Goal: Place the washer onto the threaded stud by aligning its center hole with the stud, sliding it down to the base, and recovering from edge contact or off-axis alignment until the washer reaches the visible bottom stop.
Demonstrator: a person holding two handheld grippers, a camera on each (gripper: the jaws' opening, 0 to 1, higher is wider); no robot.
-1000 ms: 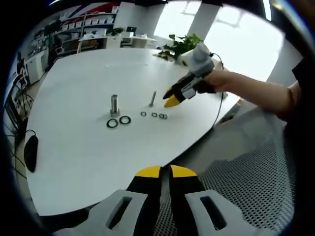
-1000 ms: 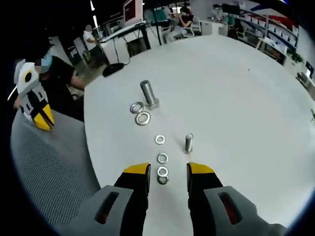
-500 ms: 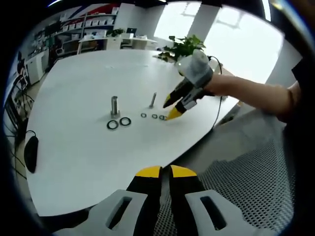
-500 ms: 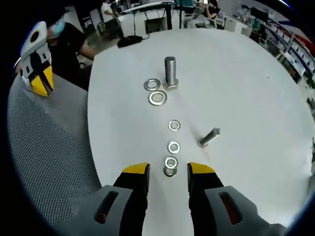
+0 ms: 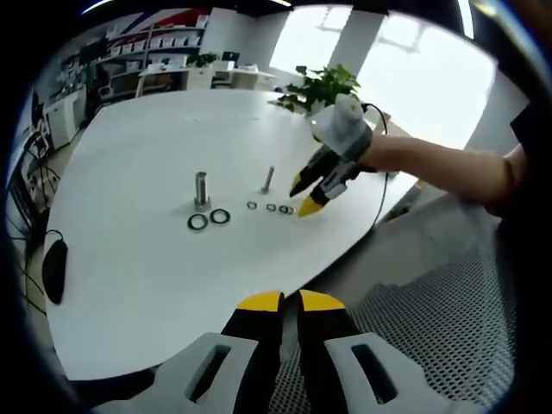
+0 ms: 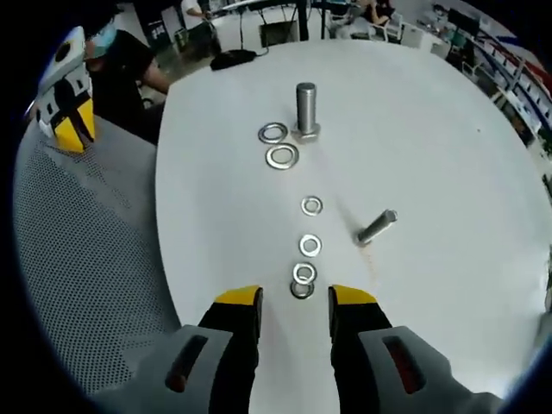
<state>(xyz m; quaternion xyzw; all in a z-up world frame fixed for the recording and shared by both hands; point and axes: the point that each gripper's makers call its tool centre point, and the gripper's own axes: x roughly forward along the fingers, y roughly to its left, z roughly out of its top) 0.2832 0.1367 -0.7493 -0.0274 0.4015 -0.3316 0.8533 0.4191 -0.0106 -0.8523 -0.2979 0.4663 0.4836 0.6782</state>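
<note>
On white table (image 6: 448,138): two studs, six washers; right gripper (image 6: 295,302) open, empty.

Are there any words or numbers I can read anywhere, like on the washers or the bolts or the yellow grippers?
None can be read.
Small washers, large washers, big bolt: bare metal, no marks visible.
Right gripper and left gripper: no lettering visible.
Shelves in the background: anything on them is too small and blurred to read.
</note>
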